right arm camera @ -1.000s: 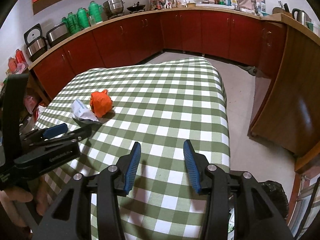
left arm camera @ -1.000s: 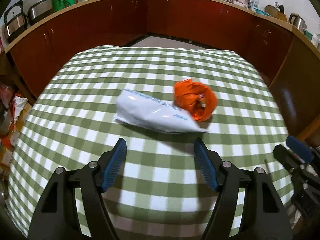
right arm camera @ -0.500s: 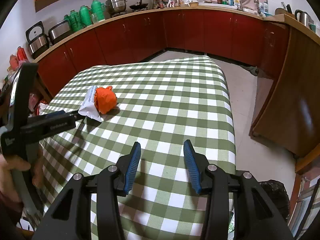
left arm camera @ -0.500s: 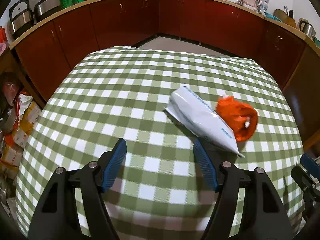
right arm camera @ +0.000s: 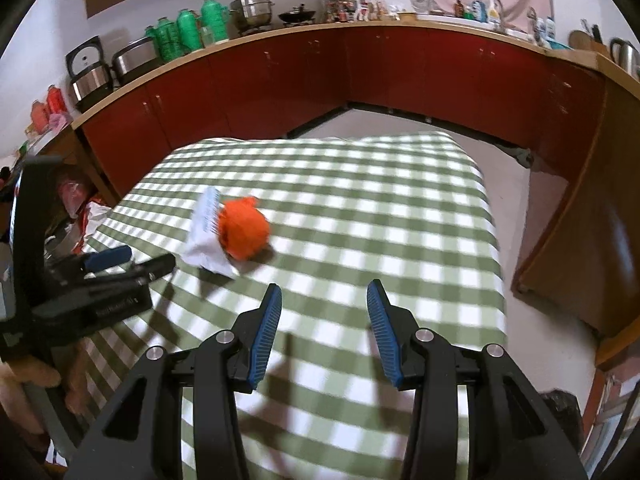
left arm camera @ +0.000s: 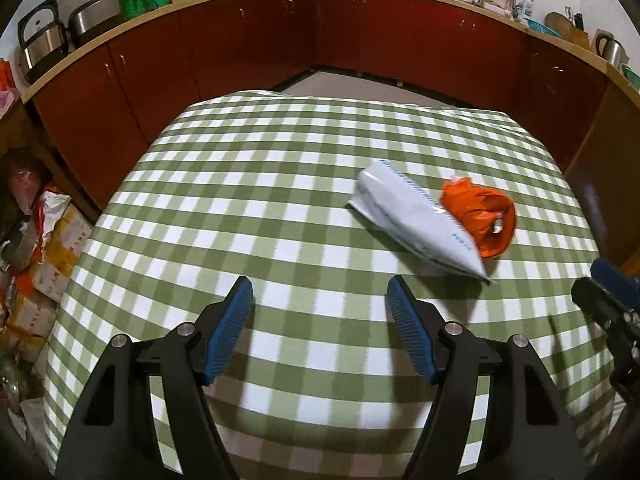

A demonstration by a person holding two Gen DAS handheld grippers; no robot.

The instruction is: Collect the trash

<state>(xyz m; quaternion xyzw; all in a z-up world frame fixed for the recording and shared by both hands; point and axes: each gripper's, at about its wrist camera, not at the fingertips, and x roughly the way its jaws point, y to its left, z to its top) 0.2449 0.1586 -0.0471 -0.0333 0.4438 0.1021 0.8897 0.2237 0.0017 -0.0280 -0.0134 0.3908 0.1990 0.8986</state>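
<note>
Green-and-white checked cloth covers the table (left arm camera: 248, 200); on it a white plastic mailer (left arm camera: 416, 222) lies flat, touching a crumpled orange bag (left arm camera: 482, 216) at its 3 o'clock side; in the left wrist view both sit at about 1 o'clock of the left gripper (left arm camera: 320, 304), whose jaws stand wide apart and hold nothing; the right gripper (right arm camera: 324, 316) hovers over bare cloth, jaws likewise apart, with the trash at its 10 o'clock; red cabinets (right arm camera: 280, 76) ring the room.
</note>
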